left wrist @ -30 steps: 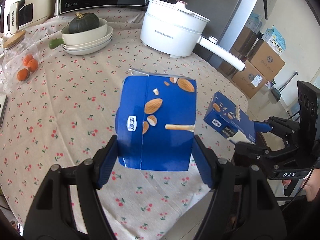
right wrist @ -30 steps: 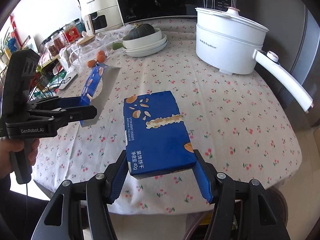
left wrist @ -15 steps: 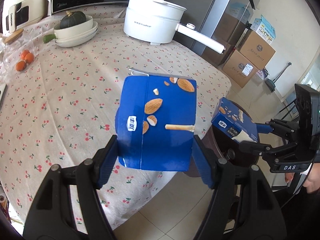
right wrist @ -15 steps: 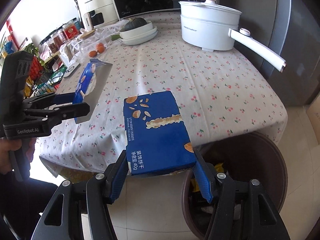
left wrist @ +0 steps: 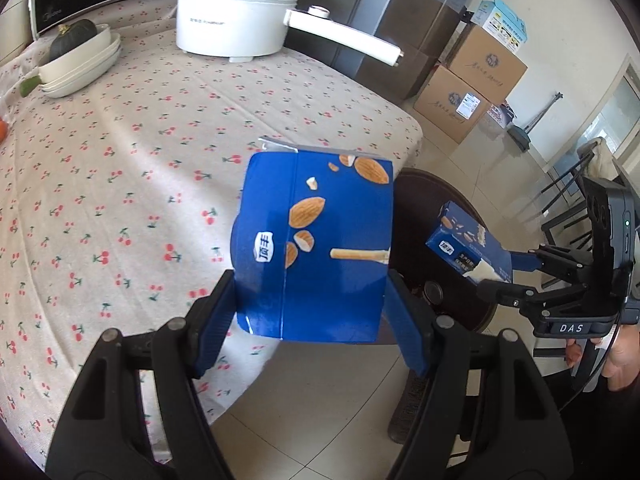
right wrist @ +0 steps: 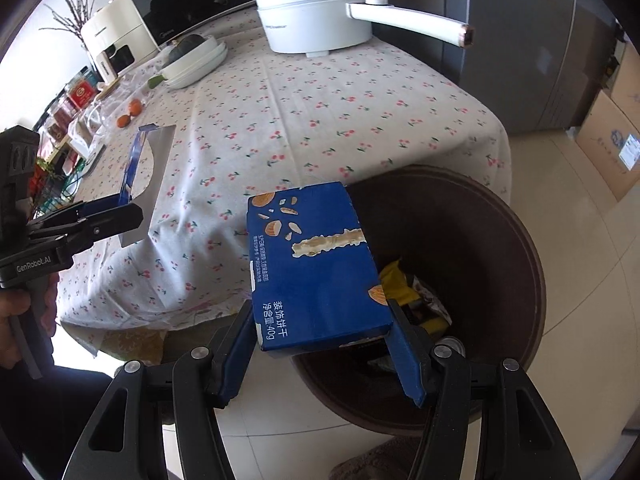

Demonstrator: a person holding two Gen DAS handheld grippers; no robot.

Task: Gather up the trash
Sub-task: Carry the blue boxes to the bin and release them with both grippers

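Far left, seen from the right wrist: left claw (right wrist: 120, 210) pinching a flattened blue snack box (right wrist: 138, 160) by its lower edge, thin as a card, hanging over the cherry-print cloth of the surface (right wrist: 320, 112). Same box in the left wrist view, wide blue snack box (left wrist: 316, 248), held between both blue pads at its bottom corners, upright, one torn flap at the top. Judged very light, empty cardboard, stiff along the creases yet easy to crush; glossy print likely a little slippery, so a hold across the side edges near the base seems best. Centre, right claw (right wrist: 324, 344) pressed onto a second blue biscuit box (right wrist: 316, 272), gripped at the short end, long face up, tilted out above the rim of a round brown bin (right wrist: 520, 240). Yellow wrappers (right wrist: 404, 284) already lying inside the bin. Right of that, bare tiled floor (right wrist: 592, 232) and cardboard cartons (left wrist: 472, 76). White pot (left wrist: 236, 12) standing well apart at the back of the surface
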